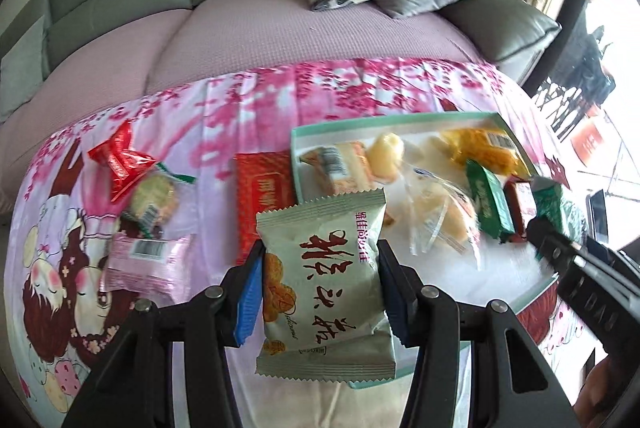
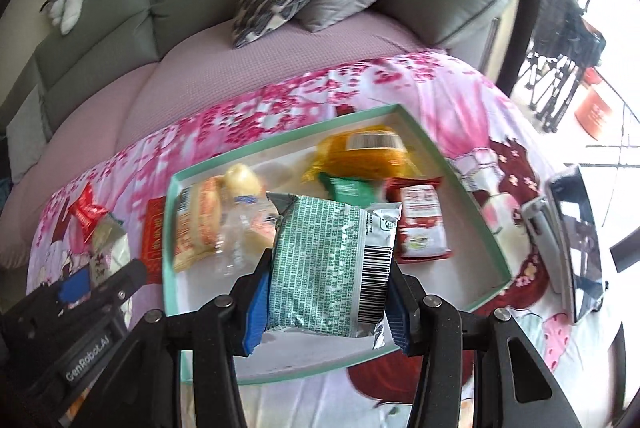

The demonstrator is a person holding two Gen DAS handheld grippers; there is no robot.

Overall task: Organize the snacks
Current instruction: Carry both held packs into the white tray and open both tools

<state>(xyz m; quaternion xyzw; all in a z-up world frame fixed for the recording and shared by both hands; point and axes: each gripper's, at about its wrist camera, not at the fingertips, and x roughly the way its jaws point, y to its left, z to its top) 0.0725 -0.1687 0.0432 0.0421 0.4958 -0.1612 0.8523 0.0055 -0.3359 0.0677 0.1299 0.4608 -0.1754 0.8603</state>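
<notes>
Left tool [image 1: 320,292] clamps a pale green snack packet [image 1: 324,292], held above the near-left corner of the tray [image 2: 460,171]. Right tool [image 2: 326,292] clamps a green-printed snack packet [image 2: 332,264] over the tray's near edge.

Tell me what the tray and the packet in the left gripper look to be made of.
Tray: probably cardboard, with a matte white inside and mint-green rim; its thin straight walls and sharp corners suggest a box lid.
Pale green packet: likely plastic film with a soft sheen, judging by its zigzag-cut sealed ends and wrinkles, held in the left gripper.
</notes>
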